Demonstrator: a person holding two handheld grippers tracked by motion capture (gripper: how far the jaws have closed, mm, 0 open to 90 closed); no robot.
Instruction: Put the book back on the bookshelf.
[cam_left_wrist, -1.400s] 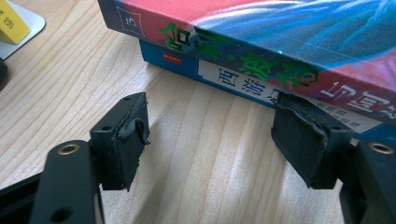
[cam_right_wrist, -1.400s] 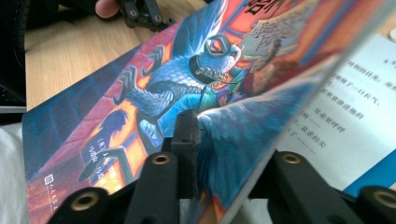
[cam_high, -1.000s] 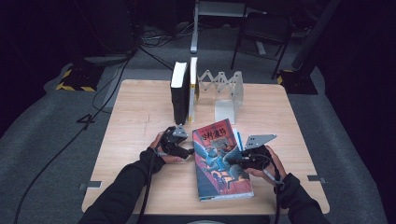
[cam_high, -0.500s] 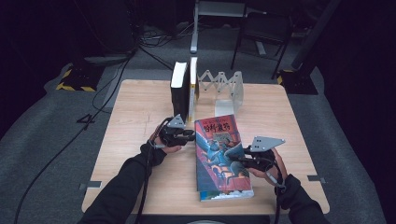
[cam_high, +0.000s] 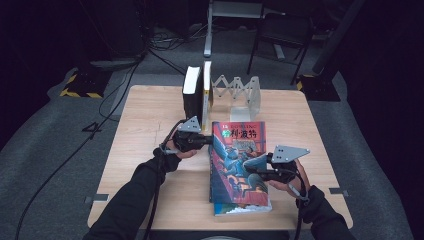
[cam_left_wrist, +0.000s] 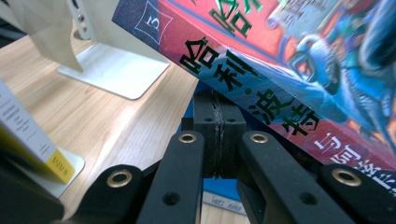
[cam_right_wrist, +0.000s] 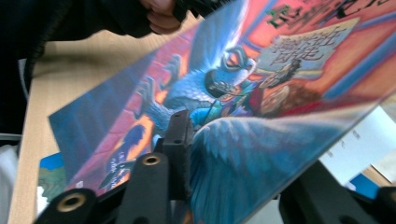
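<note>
A book (cam_high: 239, 165) with a red and blue picture cover lies tilted above the table (cam_high: 150, 125), its spine side raised. In the left gripper view my left gripper (cam_left_wrist: 218, 133) is shut, pads pressed together with nothing between them, tucked under the book's spine (cam_left_wrist: 261, 98). Its jaws have just been closing. From above, the left gripper (cam_high: 206, 142) sits at the book's upper left edge. My right gripper (cam_high: 252, 172) grips the book's right edge. One pad (cam_right_wrist: 180, 135) lies on the cover (cam_right_wrist: 243, 88) and the other jaw is hidden beneath; these jaws have just opened a little.
Under the lifted book a second, blue book (cam_left_wrist: 219, 197) peeks out. Two upright books (cam_high: 197, 90) stand at the table's back beside a white folding rack (cam_high: 235, 87) and its flat base (cam_left_wrist: 116, 70). A yellow-labelled book (cam_left_wrist: 32, 144) is close by on the left.
The left gripper has shut and risen at the spine, lifting that side. The book has swung from a slant to lie square with the table. The right hand has hardly moved.
</note>
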